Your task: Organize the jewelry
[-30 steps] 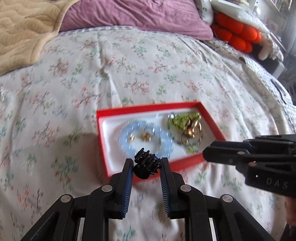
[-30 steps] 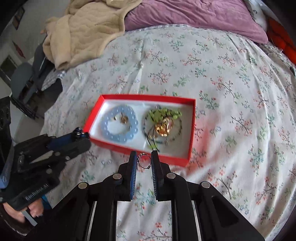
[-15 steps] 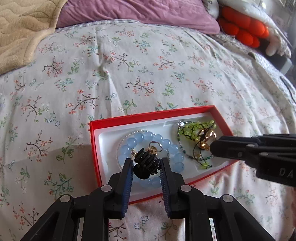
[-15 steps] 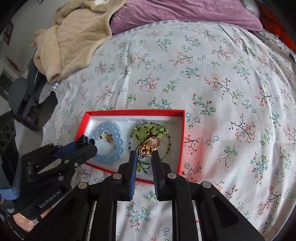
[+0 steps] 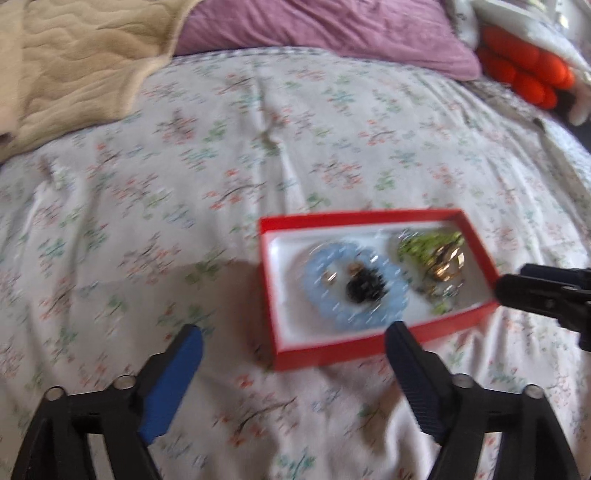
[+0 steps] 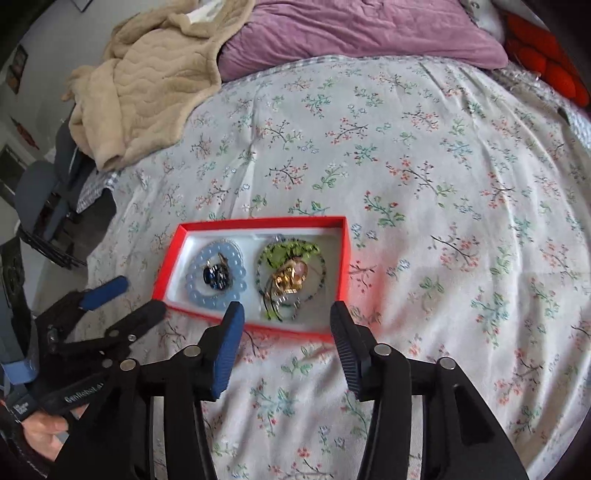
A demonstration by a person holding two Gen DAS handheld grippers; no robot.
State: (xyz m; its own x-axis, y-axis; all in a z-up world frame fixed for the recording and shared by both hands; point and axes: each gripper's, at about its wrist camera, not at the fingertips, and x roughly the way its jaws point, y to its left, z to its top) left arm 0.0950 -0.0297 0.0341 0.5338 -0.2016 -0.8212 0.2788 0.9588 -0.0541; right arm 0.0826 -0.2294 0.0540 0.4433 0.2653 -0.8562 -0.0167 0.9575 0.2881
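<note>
Both tools, the left tool (image 5: 293, 334) and the right tool (image 6: 286, 312), hang with fingers spread wide apart and empty, just short of a red box (image 6: 343, 258) on the floral bed (image 6: 424, 166). Inside it, a dark clip (image 6: 216, 277) sits within a blue bead bracelet (image 6: 192, 284), beside green and gold jewelry (image 6: 290, 275). Farther off lie a beige blanket (image 6: 147, 81) and a purple pillow (image 6: 351, 33).

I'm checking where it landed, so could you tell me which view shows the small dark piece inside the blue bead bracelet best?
The right wrist view: the dark piece is sharp inside the blue bead bracelet. The left wrist view shows it as a blurred smudge.
</note>
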